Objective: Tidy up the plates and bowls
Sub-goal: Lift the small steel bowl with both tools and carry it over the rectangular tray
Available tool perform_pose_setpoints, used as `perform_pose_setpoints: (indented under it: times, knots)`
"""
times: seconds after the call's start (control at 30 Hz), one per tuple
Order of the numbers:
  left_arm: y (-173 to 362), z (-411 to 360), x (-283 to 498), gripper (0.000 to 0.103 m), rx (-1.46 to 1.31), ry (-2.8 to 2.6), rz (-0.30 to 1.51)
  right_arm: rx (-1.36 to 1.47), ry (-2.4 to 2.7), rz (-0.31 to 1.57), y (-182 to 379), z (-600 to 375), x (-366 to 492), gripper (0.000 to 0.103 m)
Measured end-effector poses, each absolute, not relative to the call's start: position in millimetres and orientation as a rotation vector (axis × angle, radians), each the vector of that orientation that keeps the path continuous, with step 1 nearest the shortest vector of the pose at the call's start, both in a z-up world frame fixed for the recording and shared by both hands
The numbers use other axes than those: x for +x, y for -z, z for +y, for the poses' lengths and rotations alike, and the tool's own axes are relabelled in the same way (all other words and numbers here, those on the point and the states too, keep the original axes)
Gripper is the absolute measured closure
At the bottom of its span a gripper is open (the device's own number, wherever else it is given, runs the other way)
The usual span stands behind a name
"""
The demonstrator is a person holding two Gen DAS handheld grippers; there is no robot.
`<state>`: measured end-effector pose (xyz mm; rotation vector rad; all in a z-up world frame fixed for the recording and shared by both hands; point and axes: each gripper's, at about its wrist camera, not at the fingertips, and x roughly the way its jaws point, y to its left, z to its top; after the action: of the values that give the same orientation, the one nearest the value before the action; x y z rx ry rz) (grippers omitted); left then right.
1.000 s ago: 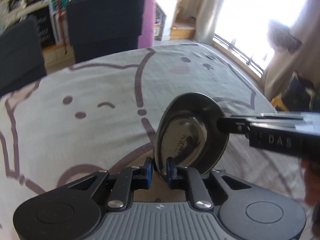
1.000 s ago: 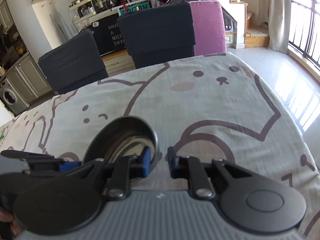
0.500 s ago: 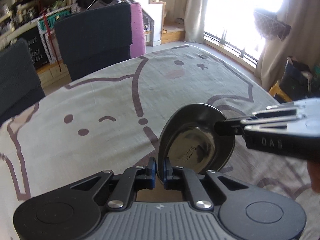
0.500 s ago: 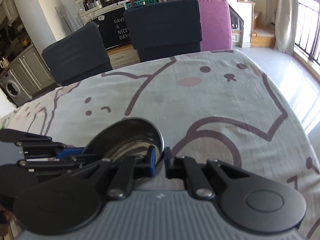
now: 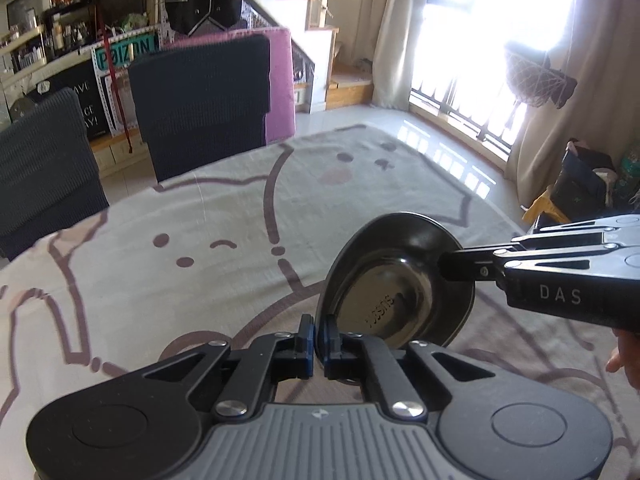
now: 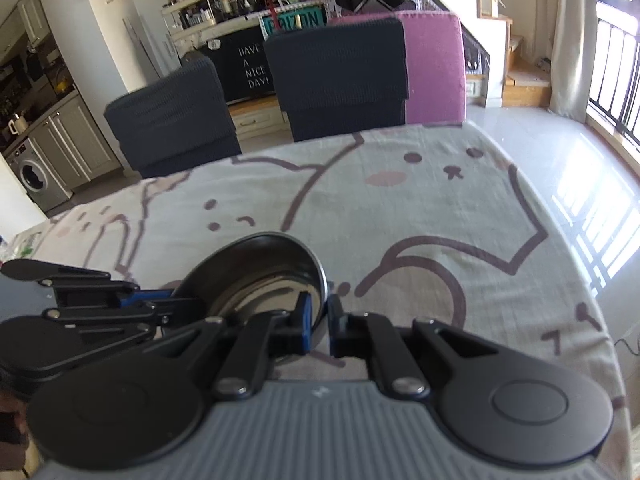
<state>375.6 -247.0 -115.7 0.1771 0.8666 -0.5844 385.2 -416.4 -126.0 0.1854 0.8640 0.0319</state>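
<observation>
Lifted off the tablecloth point(image 5: 224, 216) since the earlier frame, the bowl point(image 5: 394, 280), lower right, is clamped by left gripper point(image 5: 318, 338) and right gripper point(image 6: 325, 318), ready for moving.

Harsh daylight from the window point(image 5: 500, 52) blows out to white glare; fisheye bends edges, the background slightly soft.

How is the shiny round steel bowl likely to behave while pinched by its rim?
The shiny round steel bowl looks thin-walled, so probably stiff and light. Its polished rim may be slippery. The left gripper and right gripper pinch opposite rim edges, so tipping seems unlikely.
</observation>
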Motion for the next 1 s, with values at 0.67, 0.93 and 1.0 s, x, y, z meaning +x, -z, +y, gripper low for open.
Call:
perform_pose_setpoints:
  times: [0.67, 0.93, 1.0]
  knots:
    - [56, -194, 253, 0.1, 0.11, 0.574, 0.801, 0.122, -0.05, 0.77, 55, -358, 253, 0.094]
    - [73, -190, 226, 0.1, 0.072, 0.596, 0.839, 0.101, -0.039, 0.806, 61, -347, 222, 0.093]
    - [81, -192, 222, 0.1, 0.068, 0.608, 0.861, 0.096, -0.034, 0.822, 64, -346, 213, 0.093]
